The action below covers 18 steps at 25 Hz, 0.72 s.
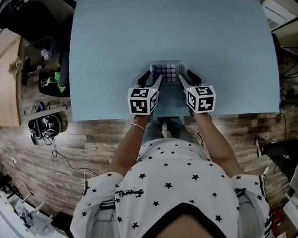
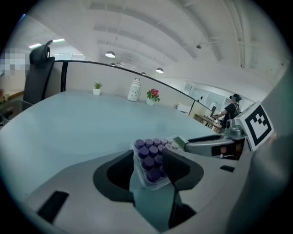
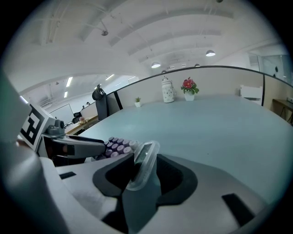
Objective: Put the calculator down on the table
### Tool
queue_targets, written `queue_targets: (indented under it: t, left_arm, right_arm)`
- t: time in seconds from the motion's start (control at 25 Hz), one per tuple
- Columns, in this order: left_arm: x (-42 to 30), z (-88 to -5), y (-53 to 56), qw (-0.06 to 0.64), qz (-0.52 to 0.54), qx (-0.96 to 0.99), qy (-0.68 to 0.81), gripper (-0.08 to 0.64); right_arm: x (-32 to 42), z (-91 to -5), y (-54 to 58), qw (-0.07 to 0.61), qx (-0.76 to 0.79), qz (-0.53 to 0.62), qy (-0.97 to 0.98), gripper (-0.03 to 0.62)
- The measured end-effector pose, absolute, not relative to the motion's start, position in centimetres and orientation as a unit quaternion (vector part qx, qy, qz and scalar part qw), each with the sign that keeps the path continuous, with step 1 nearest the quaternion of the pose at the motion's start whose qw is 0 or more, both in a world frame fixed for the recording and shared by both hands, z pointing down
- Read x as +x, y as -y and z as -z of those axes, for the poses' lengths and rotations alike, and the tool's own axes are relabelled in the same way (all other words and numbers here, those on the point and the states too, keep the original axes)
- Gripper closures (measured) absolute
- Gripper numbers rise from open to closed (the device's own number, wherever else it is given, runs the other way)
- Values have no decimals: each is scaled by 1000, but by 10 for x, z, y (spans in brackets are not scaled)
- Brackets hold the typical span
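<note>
**Calculator caught between two grippers over the near edge of the table**

The person stands at the table [image 1: 135,37] with both forearms [image 1: 128,142] reaching forward side by side, each gripper pointing ahead and sloping downward.

The calculator [image 1: 167,70] is small, with a clear pale casing, rows of round purple buttons [image 2: 151,153] and a narrow display [image 3: 143,153] at one end.

The left gripper [image 2: 149,157] has its jaws closed on the button end. The right gripper [image 3: 145,162] has its jaws wide apart. The display end stands tilted between them, with a gap on either side.

The calculator sits low over the table, close to its near edge. I cannot tell whether it rests on the surface.
</note>
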State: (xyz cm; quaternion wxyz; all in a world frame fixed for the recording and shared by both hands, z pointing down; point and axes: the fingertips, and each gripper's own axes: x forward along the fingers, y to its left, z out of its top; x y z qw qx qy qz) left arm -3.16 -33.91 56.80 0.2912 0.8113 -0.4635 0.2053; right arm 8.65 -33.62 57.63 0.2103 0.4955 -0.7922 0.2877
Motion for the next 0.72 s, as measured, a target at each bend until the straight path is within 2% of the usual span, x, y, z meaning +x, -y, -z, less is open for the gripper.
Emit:
queue_targets:
  t: [0.32,0.56,0.72]
  left_arm:
    - [-33,-566,340,283,-200,818,459,348]
    - [-37,-550,340,280,-172,825,459,354]
    - [-42,-531,336,277,-144,833,457,399]
  right_arm:
    - [87,-572,338,211,501,-275,793,442]
    - [85,-554,340,180,504,-268,801,445]
    - [83,-534,336,146,502,-266,810,477]
